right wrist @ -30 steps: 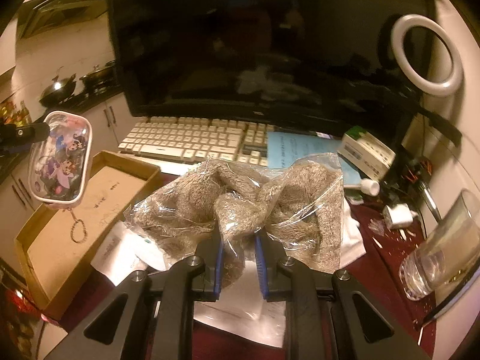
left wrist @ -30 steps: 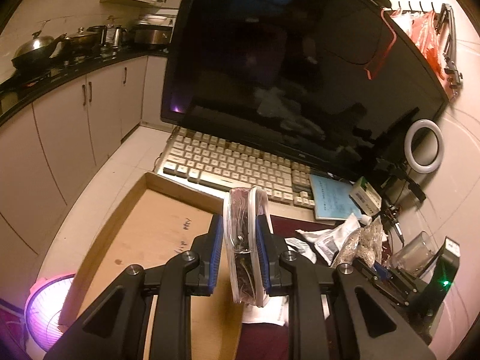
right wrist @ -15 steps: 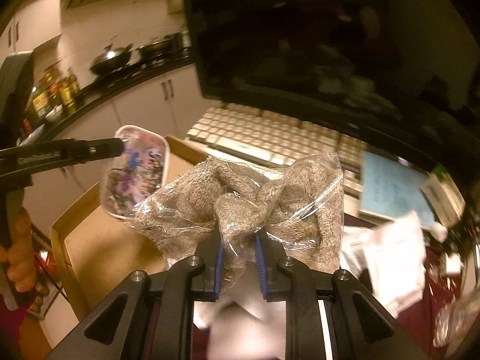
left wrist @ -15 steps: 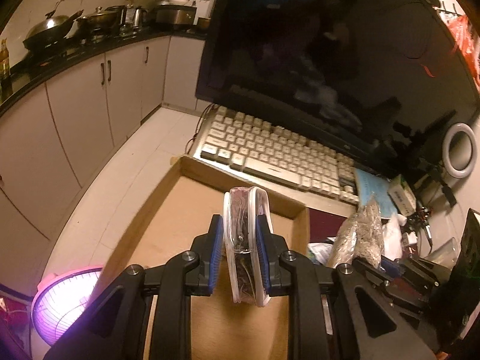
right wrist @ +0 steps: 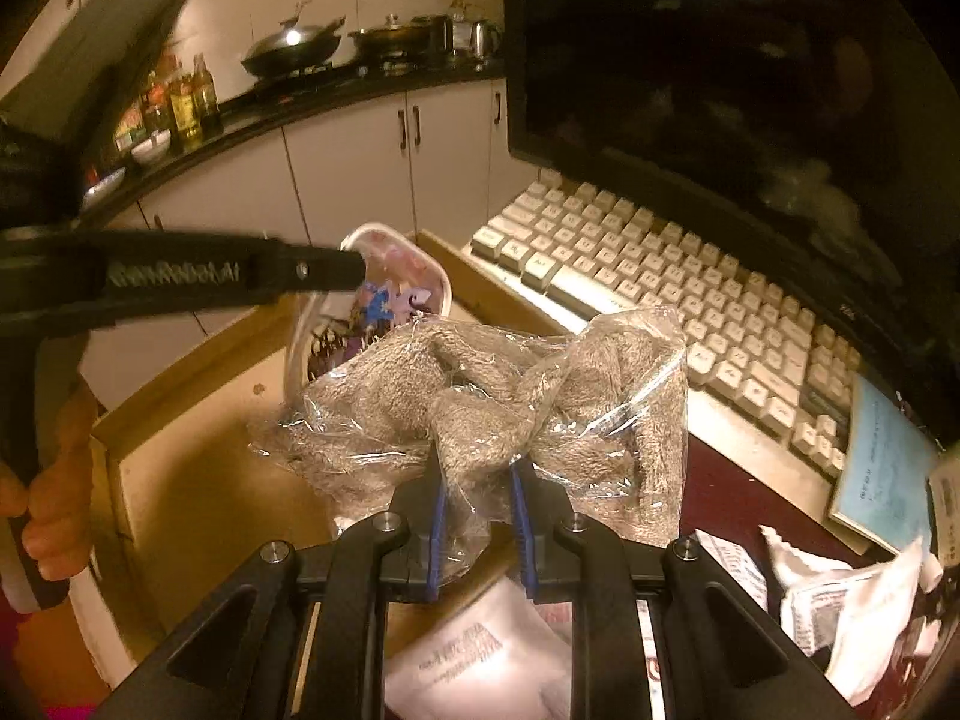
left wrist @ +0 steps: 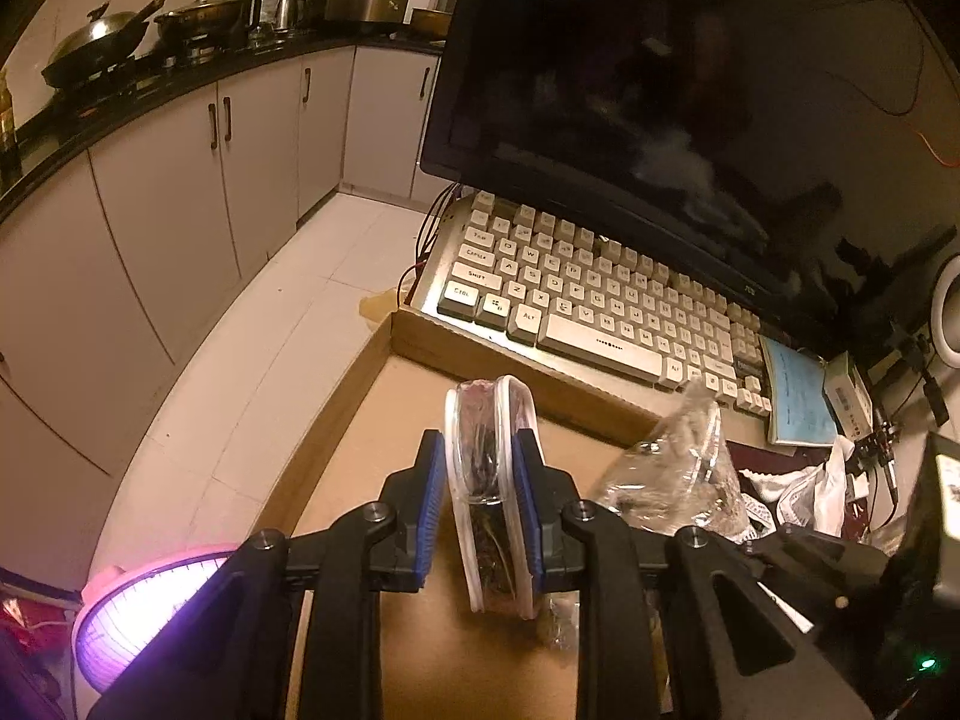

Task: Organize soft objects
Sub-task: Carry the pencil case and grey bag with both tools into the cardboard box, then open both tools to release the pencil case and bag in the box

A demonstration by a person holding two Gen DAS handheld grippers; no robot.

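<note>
pouch [left wrist: 489,480] | left gripper [left wrist: 480,504] clamps it, now over box [left wrist: 372,420] | right gripper [right wrist: 477,516] grips bagged plush [right wrist: 480,414], nearer box

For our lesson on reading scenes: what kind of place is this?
Likely a home kitchen doubling as a desk area: steel wok and pots on a dark counter over white cabinets, beside a large black monitor and beige keyboard.

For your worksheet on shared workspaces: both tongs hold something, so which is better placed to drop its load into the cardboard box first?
Probably the left tongs: their clear pouch hangs over the cardboard box floor, while the right tongs' bagged plush hangs nearer its edge.
</note>
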